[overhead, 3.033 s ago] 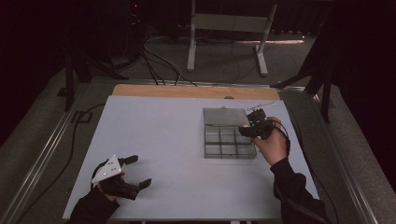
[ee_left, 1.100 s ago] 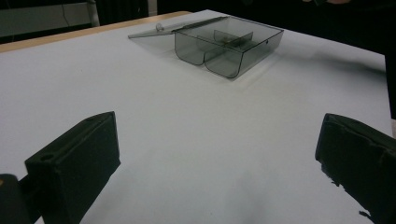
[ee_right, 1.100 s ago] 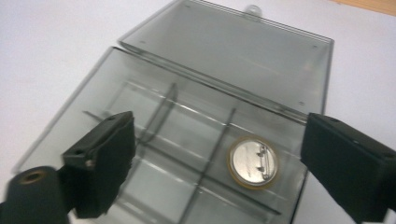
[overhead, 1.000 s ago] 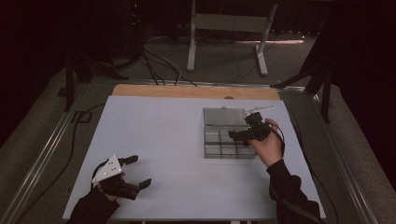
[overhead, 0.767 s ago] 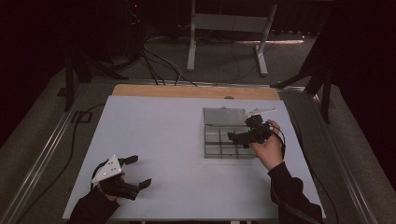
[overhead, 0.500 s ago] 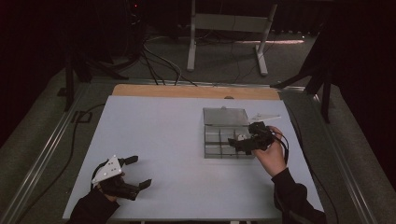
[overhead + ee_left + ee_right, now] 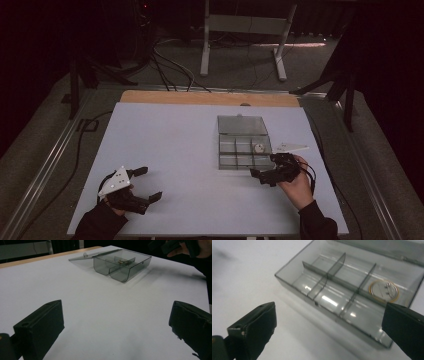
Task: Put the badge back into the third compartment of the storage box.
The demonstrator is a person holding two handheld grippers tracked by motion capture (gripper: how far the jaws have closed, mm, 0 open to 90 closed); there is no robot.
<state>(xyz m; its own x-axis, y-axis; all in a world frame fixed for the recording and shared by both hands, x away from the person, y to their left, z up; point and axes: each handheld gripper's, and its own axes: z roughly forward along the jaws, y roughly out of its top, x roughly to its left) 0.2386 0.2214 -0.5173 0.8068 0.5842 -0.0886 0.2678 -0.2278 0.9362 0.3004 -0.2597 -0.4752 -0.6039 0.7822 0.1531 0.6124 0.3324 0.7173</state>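
The pin badge [image 7: 383, 291] lies in the compartment box [image 7: 243, 161]; the right hand-held gripper [image 7: 264, 176], jaws wide and empty, hovers beside it with the lid [image 7: 242, 125] unclosed.

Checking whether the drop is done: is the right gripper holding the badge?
No, the right gripper is open and empty; the badge lies in a corner compartment of the box.

A white desk [image 7: 165, 150] with a wooden far edge stands on grey carpet [image 7: 45, 150]. Beyond the desk, black cables [image 7: 170, 70] and a white stand [image 7: 240, 30] sit in a dark room.
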